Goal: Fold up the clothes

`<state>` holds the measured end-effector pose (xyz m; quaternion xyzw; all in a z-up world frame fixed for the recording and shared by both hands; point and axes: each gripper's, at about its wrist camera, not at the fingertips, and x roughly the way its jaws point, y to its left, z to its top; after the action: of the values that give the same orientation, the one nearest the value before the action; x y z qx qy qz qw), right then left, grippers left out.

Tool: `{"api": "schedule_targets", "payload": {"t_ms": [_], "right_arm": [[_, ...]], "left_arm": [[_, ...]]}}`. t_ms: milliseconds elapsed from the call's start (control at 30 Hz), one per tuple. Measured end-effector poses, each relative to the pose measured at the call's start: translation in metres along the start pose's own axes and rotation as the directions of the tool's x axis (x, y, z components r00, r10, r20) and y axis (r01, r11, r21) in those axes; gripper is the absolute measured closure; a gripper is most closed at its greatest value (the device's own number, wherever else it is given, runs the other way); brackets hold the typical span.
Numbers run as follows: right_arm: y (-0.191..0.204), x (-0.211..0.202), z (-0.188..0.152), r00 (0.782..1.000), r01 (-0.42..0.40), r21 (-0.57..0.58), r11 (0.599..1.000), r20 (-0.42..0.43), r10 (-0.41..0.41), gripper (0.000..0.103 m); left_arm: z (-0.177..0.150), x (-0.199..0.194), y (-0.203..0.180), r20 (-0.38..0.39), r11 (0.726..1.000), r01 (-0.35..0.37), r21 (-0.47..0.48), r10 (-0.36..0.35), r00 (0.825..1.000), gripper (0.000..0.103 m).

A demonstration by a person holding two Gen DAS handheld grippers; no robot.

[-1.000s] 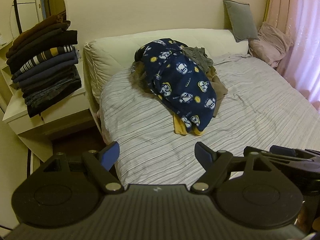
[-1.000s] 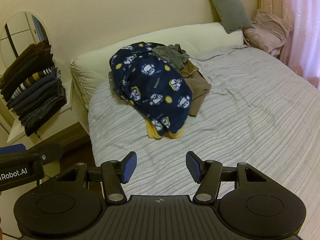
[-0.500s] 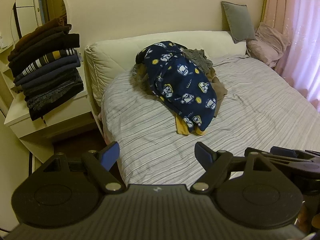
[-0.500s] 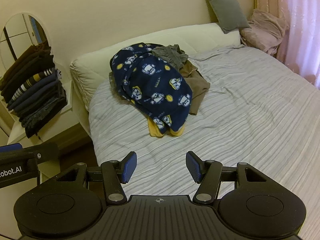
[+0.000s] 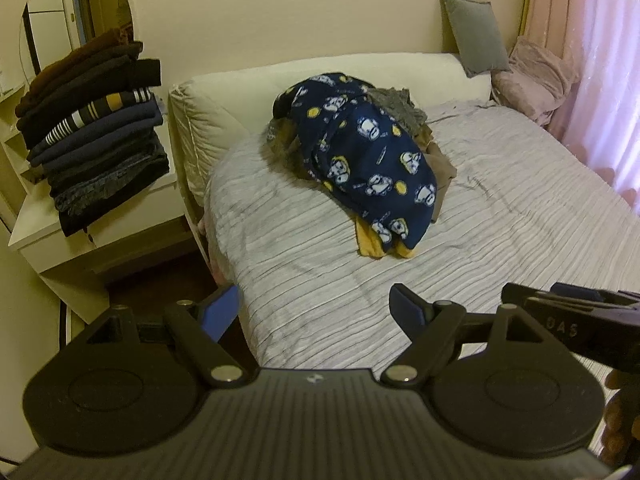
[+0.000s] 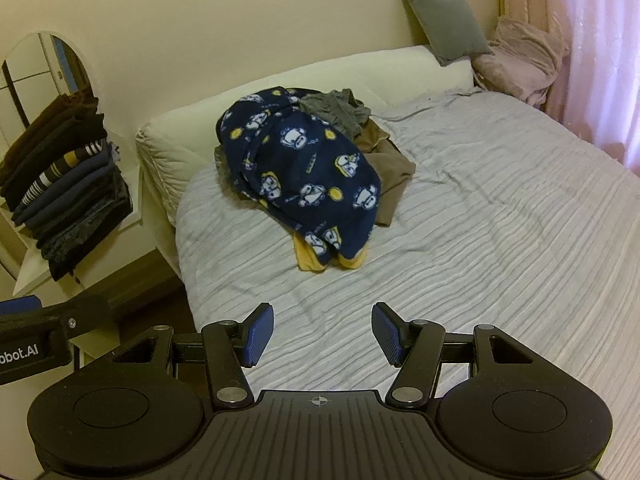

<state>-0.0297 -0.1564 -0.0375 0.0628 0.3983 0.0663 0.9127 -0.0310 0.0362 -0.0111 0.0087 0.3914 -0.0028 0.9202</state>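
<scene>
Standing by the foot of the striped bed (image 6: 500, 240), I see the work split in two: a tall stack of folded clothes (image 5: 92, 136) sits squared on the white bedside cabinet (image 5: 132, 236) to the left, while a loose heap of clothes (image 6: 304, 176) lies crumpled near the cream headboard cushion (image 6: 320, 76). On top of the heap is a navy fleece garment with a cartoon monkey print (image 5: 368, 164); a yellow piece (image 6: 310, 262) pokes out below it, a brown one (image 6: 394, 172) lies on its right side, and a grey one (image 6: 336, 110) is bunched behind. So part of the pile looks done and at least these four pieces are left, none of them smoothed flat.

The left gripper (image 5: 316, 312) hangs over the near-left edge of the mattress, its blue-padded jaws spread wide with nothing between them. The right gripper (image 6: 322, 334) is beside it over the near sheet, jaws likewise apart and empty. Both are well short of the heap.

Against the views from a second ago, the heap and stack lie the same, the jaw gaps are unchanged, and the bed has slid slightly in frame, so both grippers have drifted only a little
</scene>
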Motion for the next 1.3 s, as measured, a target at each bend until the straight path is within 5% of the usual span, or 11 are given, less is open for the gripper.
{"api": "schedule_targets", "payload": {"t_ms": [533, 1300], "right_arm": [[0.002, 0.059, 0.023, 0.999, 0.027, 0.027, 0.999, -0.047, -0.025, 0.044], [-0.011, 0.238, 0.106, 0.979, 0.125, 0.139, 0.982, -0.179, -0.1, 0.045]], "left_arm": [[0.026, 0.06, 0.022, -0.054, 0.999, 0.037, 0.016, -0.036, 0.998, 0.023], [0.155, 0.263, 0.061, -0.154, 0.981, 0.177, 0.08, -0.164, 0.974, 0.035]]}}
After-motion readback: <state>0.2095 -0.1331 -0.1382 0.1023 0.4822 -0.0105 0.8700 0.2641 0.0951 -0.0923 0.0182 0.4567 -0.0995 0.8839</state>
